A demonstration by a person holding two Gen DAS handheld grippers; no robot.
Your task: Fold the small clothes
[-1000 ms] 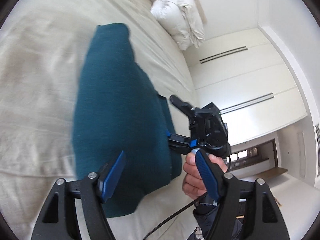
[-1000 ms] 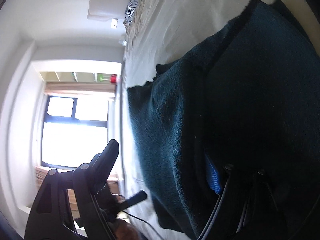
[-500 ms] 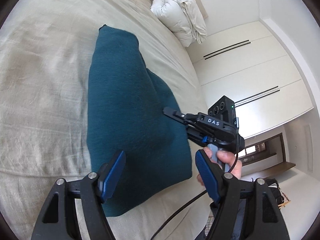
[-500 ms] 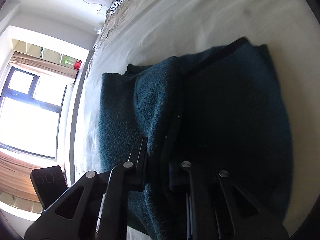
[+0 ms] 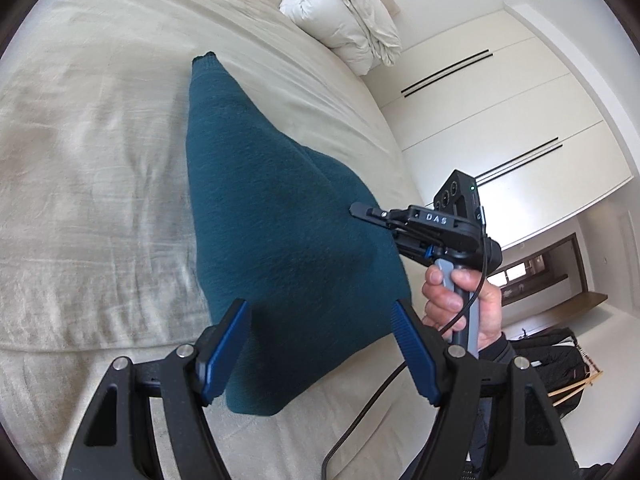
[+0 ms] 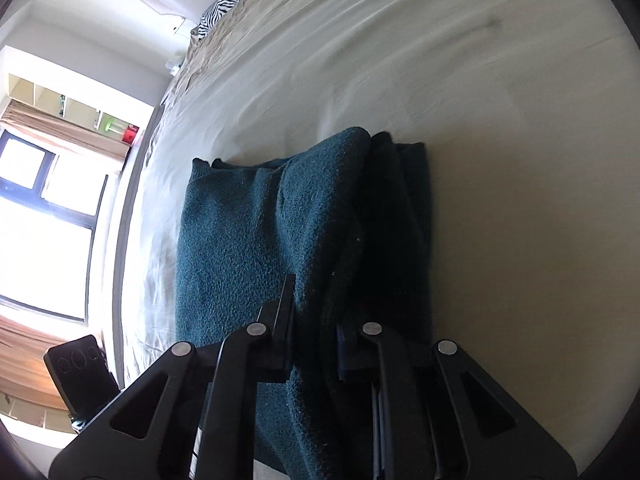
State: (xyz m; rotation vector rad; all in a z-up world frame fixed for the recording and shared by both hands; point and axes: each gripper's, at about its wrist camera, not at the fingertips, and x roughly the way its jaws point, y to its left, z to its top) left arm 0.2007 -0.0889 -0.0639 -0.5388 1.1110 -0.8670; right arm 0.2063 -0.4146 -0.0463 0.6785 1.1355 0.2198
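Right tongs have closed onto the teal garment and lifted its edge since a second ago.

The right tongs [image 6: 316,320], wide apart and low against the cloth a second ago, now pinch a raised fold of the teal garment [image 5: 280,240] between narrow jaws, the fleece bunched up between the black fingers [image 6: 286,312]. In the left wrist view the right tongs [image 5: 360,211] bite the garment's right edge, gripped by a hand [image 5: 460,300] with a cable trailing below. The left tongs [image 5: 320,344] stand wide, blue pads [image 5: 224,352] on either side of the garment's near corner, above it and holding nothing. The garment lies on the beige bed [image 5: 100,160], near its edge; a white duvet [image 5: 344,12] sits bundled at the far end.
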